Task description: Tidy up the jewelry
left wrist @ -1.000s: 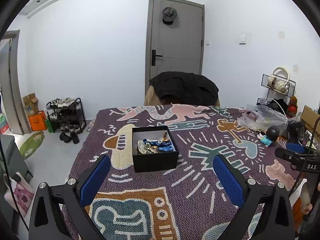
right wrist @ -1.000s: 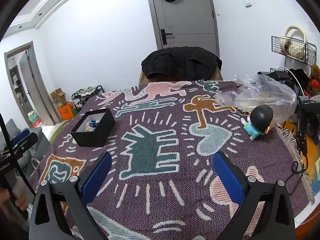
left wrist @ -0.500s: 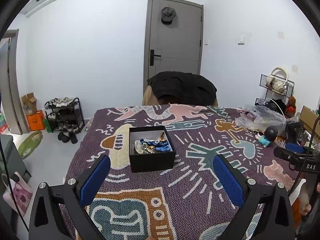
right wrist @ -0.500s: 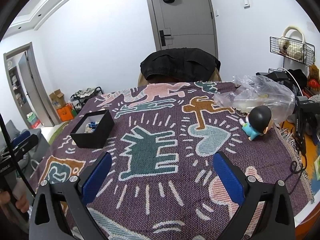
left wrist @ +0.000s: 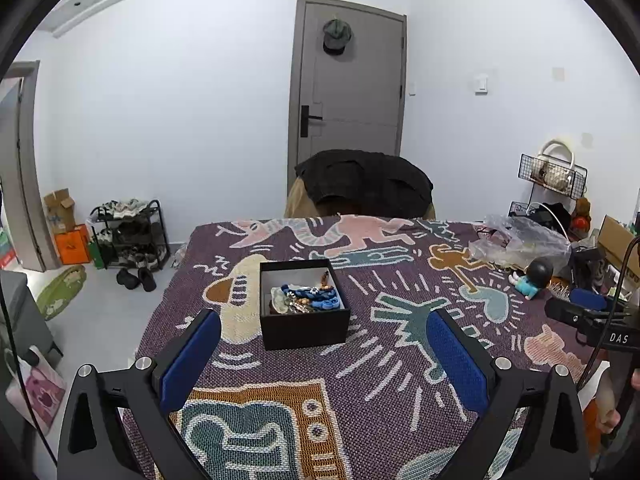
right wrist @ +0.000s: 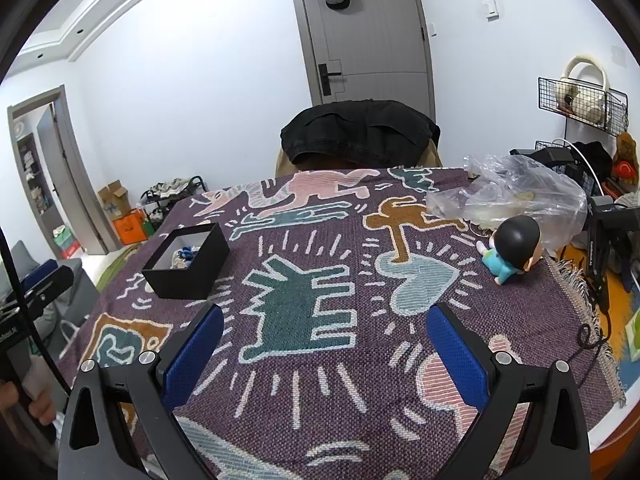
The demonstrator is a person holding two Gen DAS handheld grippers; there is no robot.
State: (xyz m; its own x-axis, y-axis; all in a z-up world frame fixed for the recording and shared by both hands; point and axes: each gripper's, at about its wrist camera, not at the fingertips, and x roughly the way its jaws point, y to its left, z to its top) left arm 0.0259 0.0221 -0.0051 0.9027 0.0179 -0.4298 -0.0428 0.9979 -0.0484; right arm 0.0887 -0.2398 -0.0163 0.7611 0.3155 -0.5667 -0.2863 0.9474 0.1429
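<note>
A black open box stands on the patterned purple cloth, left of centre; it also shows in the right wrist view. Inside lies a heap of jewelry with blue cords and beads. My left gripper is open and empty, above the cloth just short of the box. My right gripper is open and empty over the middle of the cloth, well right of the box. The right gripper's tip shows at the left wrist view's right edge.
A clear plastic bag and a small doll in teal lie at the table's right side. A chair with a black jacket stands behind the table. A shoe rack stands on the floor at left.
The left gripper has drawn back and risen a little, so the box looks smaller and farther. The right gripper has barely moved. Both stay open.
</note>
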